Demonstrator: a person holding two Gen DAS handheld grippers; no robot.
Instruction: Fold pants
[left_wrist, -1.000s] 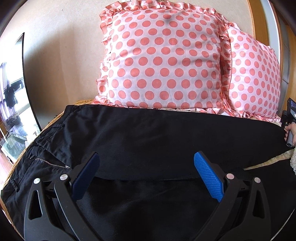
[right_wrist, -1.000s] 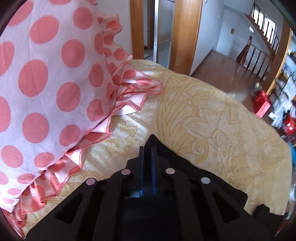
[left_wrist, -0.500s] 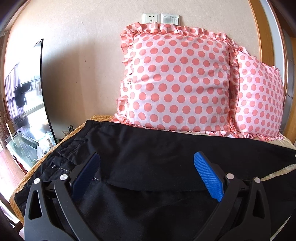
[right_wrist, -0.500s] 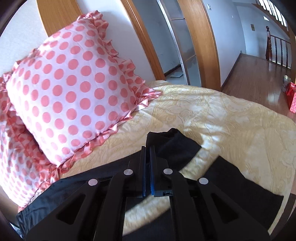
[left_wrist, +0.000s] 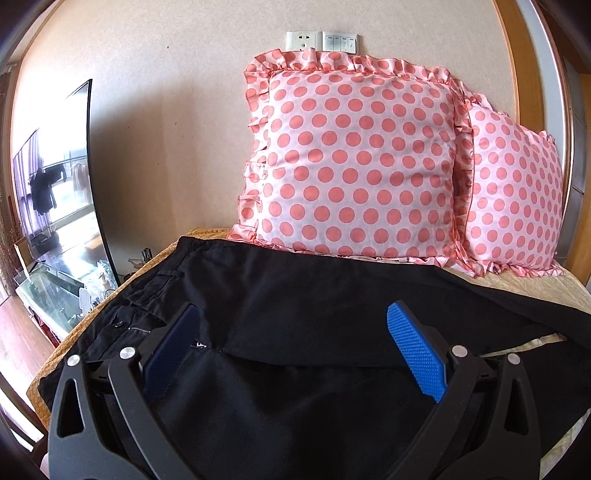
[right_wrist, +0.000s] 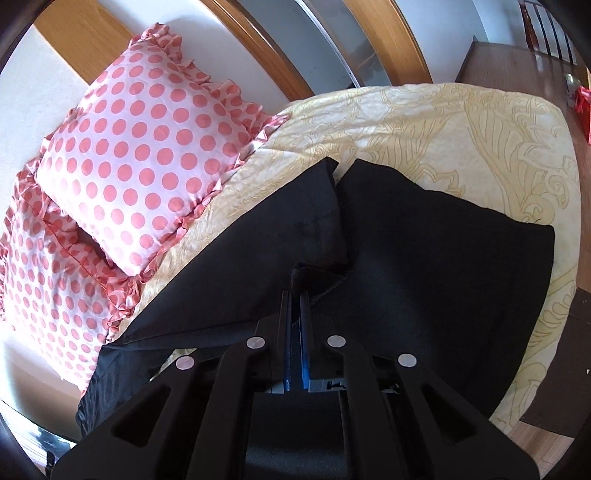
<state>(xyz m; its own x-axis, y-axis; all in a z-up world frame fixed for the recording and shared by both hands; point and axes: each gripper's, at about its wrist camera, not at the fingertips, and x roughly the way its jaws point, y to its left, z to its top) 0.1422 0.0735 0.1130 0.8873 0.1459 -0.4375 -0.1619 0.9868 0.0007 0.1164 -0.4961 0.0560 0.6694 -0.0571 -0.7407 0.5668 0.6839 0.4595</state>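
The right gripper (right_wrist: 294, 295) is pinched nearly closed on a fold of black cloth, a hem end of the pants (right_wrist: 424, 258), with the fabric gathered and puckered right at its blue pads. The left gripper (left_wrist: 295, 350) stands wide open, its two blue pads well apart and gripping nothing, poised just above the pants near the waistband (left_wrist: 147, 295). From these two points the garment runs lengthwise across the bed (right_wrist: 461, 122): waistband, button and zip to the left in the left wrist view, the legs reaching away to the right, where the right gripper has them. So the long axis lies between the two hands, the left one nearer the waist and the right one at the leg ends; a fold end to end would likely mean carrying the held hem toward the waistband. The pants are plain black, matte, mostly flat, with one layer lying over another and a soft crease across the middle. Beyond them, on the far side, two pink polka-dot pillows (left_wrist: 354, 158) lean against the wall on the cream patterned bedspread.
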